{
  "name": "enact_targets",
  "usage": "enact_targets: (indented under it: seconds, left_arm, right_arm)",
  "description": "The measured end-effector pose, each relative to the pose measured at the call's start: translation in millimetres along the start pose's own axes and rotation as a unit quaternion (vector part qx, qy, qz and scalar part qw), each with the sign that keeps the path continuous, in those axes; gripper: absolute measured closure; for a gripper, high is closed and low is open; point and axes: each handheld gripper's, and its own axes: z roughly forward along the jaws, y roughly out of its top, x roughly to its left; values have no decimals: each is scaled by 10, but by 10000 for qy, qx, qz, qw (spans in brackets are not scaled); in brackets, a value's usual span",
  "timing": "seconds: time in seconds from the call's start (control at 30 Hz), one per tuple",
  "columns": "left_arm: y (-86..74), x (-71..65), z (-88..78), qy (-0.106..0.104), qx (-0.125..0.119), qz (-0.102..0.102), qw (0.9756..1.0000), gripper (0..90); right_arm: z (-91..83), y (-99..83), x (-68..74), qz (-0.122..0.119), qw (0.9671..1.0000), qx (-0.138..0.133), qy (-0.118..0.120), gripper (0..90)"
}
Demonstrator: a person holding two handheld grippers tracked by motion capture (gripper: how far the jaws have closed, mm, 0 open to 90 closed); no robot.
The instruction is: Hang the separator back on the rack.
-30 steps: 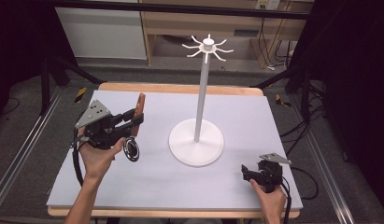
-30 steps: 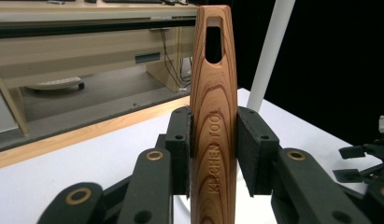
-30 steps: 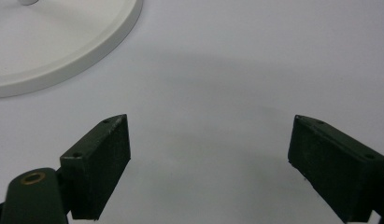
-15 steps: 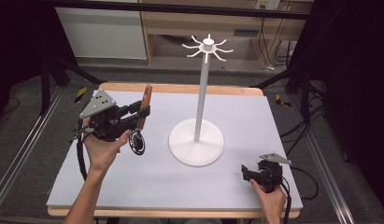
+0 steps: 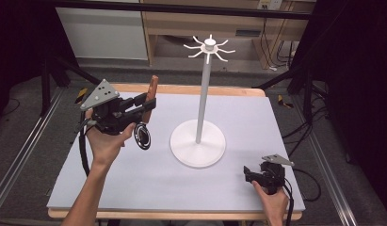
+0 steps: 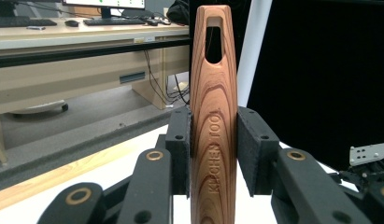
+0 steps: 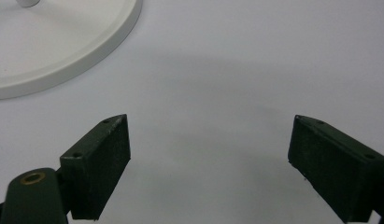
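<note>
The left gripper (image 5: 146, 104) is clamped on the upright wooden kitchen-tool handle (image 6: 213, 116), hanging slot uppermost; the tall white hook stand (image 5: 204, 89) rises to its right, hooks well above, while the right gripper (image 5: 250, 173) rests apart-jawed on the surface (image 5: 134, 188)

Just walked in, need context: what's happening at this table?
A person works with a hand-held gripper in each hand. The left one is shut on a wooden kitchen tool's handle, held upright above the table, left of the white hook stand. The tool's hanging slot sits at the top. The right one rests open near the stand's base, holding nothing.
</note>
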Motion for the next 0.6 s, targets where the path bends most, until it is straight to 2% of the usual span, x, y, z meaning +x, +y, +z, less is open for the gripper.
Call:
enact_targets:
  seconds: [0.6]
  left_arm:
    - [252, -92, 91, -159, -179, 86, 9997, 673]
  right_arm:
    - [-2, -2, -8, -9, 10000, -17, 2, 133]
